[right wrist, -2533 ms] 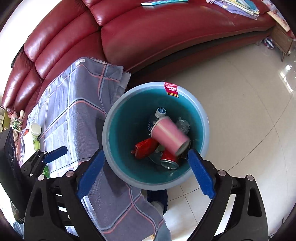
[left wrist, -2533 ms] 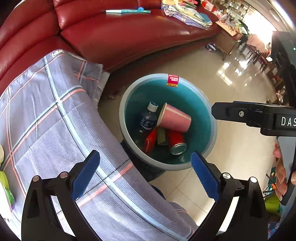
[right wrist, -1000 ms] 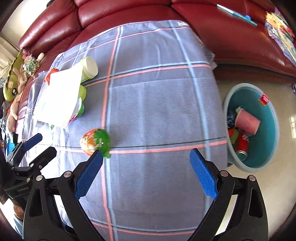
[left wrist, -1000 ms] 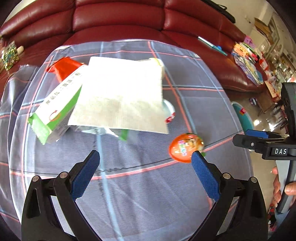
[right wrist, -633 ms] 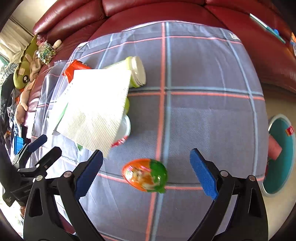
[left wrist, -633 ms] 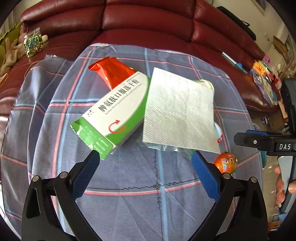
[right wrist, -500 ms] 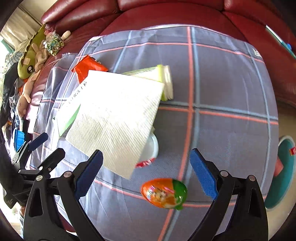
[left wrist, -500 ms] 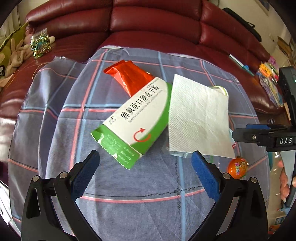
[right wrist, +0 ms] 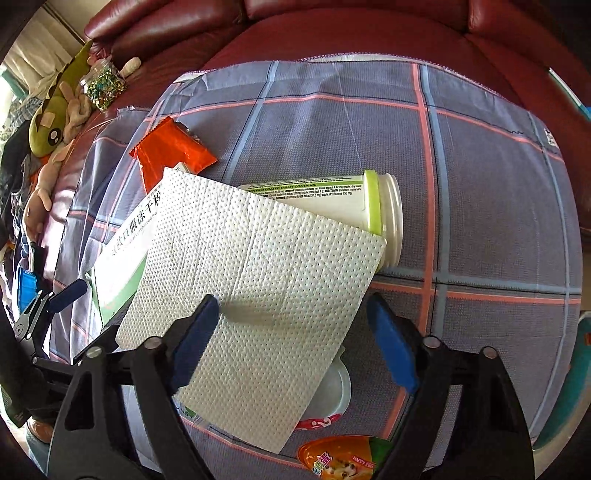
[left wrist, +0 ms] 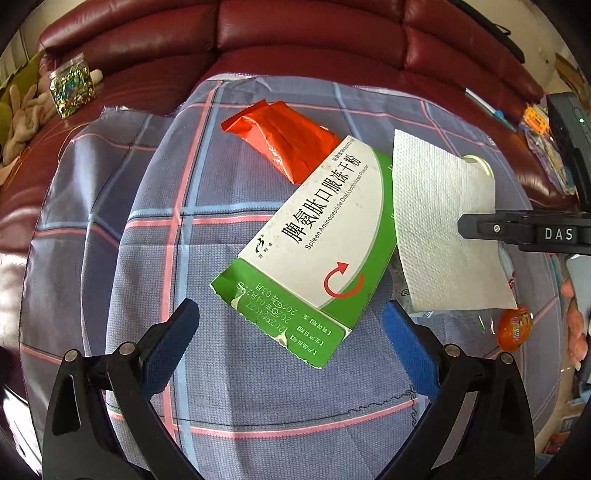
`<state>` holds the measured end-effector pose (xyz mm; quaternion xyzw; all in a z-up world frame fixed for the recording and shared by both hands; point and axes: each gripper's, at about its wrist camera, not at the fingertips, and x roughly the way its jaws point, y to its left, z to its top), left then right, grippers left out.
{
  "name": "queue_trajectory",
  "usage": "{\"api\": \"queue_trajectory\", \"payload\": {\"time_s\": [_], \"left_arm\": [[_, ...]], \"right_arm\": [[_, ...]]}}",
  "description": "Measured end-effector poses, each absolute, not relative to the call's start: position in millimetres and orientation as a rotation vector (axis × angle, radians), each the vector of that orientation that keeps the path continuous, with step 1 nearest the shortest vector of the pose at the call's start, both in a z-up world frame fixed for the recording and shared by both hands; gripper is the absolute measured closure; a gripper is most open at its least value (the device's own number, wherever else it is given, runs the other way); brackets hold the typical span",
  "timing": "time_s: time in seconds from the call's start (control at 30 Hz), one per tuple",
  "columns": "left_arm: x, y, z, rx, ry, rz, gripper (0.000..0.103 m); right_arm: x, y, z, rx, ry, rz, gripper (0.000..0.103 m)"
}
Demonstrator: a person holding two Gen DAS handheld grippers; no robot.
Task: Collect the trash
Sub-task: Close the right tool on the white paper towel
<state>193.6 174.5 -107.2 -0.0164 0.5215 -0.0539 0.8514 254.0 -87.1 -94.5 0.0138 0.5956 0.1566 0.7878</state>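
Trash lies on a plaid cloth [left wrist: 236, 373]. A green and white carton [left wrist: 314, 251] lies on an orange-red wrapper [left wrist: 284, 136]. A white paper towel [right wrist: 255, 306] covers part of the carton, a green and white bottle [right wrist: 354, 201] and a white cup [right wrist: 334, 387]. An orange egg toy [right wrist: 343, 459] lies near the front. My left gripper [left wrist: 291, 347] is open just in front of the carton. My right gripper [right wrist: 295, 339] is open over the towel's near edge. The right gripper also shows in the left wrist view [left wrist: 524, 230].
A dark red leather sofa [left wrist: 314, 33] curves behind the cloth. A jar of glitter [left wrist: 72, 90] and plush toys [right wrist: 55, 122] sit at the far left. The teal bin's rim [right wrist: 576, 376] shows at the right edge of the right wrist view.
Both grippers swung from above the bin to the cloth. The left closed in on the carton, the right on the paper towel. Both stayed open.
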Motion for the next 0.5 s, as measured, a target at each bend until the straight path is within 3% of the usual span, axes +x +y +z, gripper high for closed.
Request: {"api": "queue_trajectory", "payload": {"time_s": [0.2,0.43,0.5], "left_arm": [[193.4,170.6,-109.2,-0.037,1.095,-0.132,0.004],[193.9,170.1,-114.5,-0.039,1.103,-0.145,0.004],[193.8,169.3,-115.0,-0.039,1.104,-0.148,0.004]], "right_arm": [[242.3,-85.1,-80.6,0.000,1.264,0.353,0.079],[233.8,-70.3,-65.8,0.013,1.271,0.448,0.076],[233.7,-61.8,-68.0,0.003,1.283,0.469,0.069]]}}
